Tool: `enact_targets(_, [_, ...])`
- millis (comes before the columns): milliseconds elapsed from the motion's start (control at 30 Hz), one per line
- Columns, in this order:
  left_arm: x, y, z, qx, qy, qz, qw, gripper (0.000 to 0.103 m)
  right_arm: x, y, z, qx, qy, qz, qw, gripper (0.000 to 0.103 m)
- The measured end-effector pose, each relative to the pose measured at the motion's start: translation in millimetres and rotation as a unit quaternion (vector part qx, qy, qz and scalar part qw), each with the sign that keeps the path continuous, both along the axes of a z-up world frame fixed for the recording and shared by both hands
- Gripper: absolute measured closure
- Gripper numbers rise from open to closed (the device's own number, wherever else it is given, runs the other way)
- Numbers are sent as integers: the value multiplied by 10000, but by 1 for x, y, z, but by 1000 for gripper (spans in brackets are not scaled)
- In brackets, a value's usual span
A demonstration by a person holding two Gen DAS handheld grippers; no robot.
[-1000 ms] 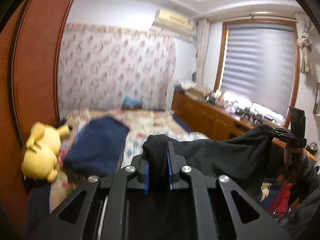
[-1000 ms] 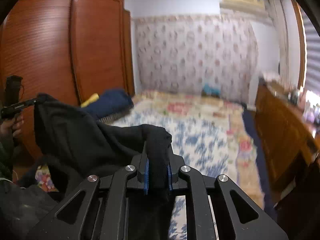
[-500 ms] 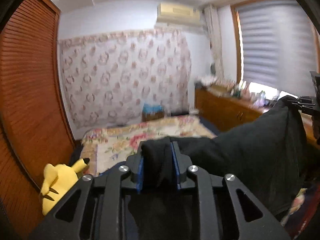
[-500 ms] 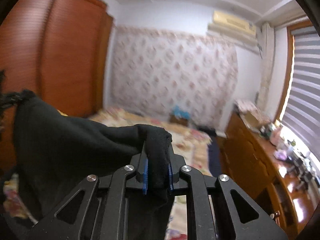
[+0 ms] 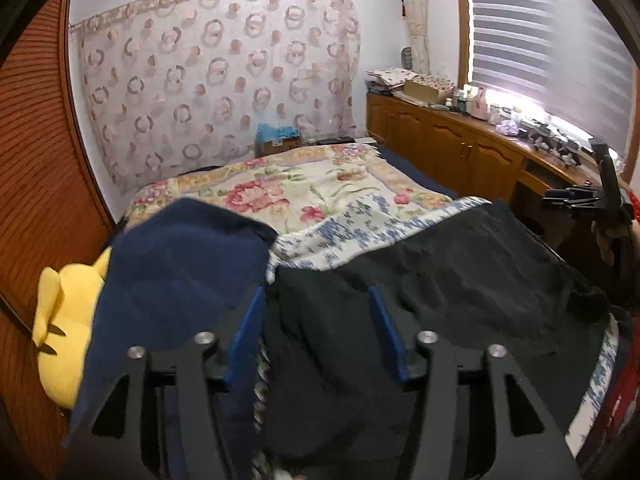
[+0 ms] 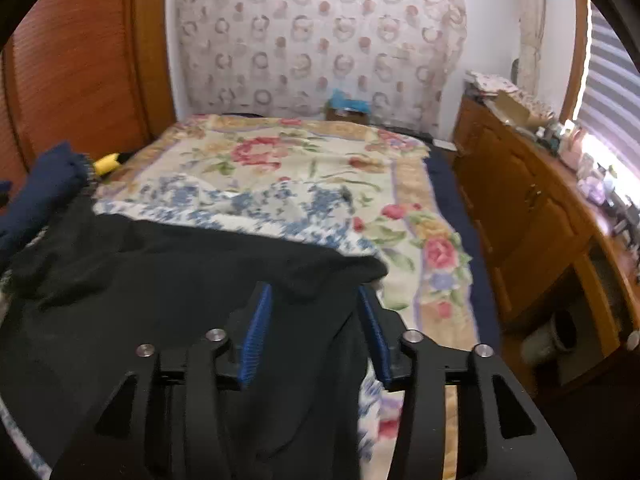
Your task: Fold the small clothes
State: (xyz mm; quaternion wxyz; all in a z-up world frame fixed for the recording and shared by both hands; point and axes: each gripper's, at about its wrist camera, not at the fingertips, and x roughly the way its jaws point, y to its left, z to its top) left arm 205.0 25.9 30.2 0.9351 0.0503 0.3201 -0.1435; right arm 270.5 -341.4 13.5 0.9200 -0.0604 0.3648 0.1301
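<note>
A black garment [image 5: 460,280] lies spread across the near end of the bed, with its far edge on a blue-and-white patterned cloth [image 5: 360,224]. My left gripper [image 5: 316,320] hovers over the garment's left part. Its jaws are opening, and the cloth lies loose between the blue pads [image 5: 248,328] without being pinched. My right gripper [image 6: 316,320] is over the black garment [image 6: 160,280] near its right corner. Its jaws are also opening, and the pads [image 6: 258,336] stand clear of the cloth. In the left wrist view the right gripper [image 5: 560,200] shows at the far right edge.
A navy garment [image 5: 180,272] and a yellow plush toy [image 5: 60,328] lie at the bed's left side by the wooden wardrobe [image 5: 32,160]. The floral bedcover [image 6: 280,152] stretches toward the far wall. A long wooden cabinet [image 6: 520,200] with clutter on top runs along the right.
Both grippers came down toward the bed. The black garment, held up in both shut jaws before, now lies on the bed, and both pairs of jaws have parted.
</note>
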Motion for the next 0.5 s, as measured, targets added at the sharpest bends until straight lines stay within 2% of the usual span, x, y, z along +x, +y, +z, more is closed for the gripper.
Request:
enact_targets(200, [-33, -10, -16, -208, 151, -174, 9995, 45, -52, -4, -15, 311, 197, 152, 9992, 50])
enact_targets(500, [-59, -43, -74, -191, 808, -256, 9962, 45, -87, -1, -52, 500, 638, 130, 9966, 50])
